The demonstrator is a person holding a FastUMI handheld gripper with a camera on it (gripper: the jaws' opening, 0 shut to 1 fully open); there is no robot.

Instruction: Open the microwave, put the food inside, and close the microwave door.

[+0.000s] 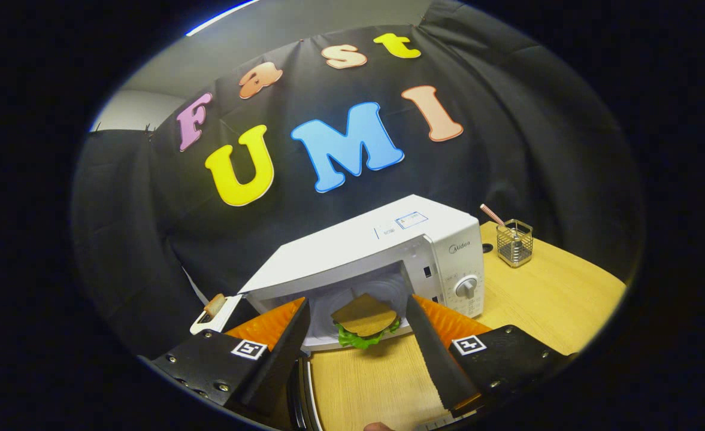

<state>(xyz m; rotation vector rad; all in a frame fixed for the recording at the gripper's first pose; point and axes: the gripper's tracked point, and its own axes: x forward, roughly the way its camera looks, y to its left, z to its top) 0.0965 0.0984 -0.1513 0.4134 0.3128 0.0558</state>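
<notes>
The white microwave (388, 245) stands on the wooden table (544, 299) with its door (217, 314) swung out to the left. A sandwich (364, 320) of brown bread and green lettuce lies tilted at the mouth of the cavity, its lettuce hanging over the front sill. My gripper (358, 302) is open. Its fingers stand on either side of the sandwich, and a small gap shows between each finger and the bread.
A wire-mesh holder (515, 242) with a striped straw stands on the table right of the microwave. The rim of a dark plate (301, 389) shows close below, between the fingers. Bare table lies to the right of the microwave's control panel (466, 287).
</notes>
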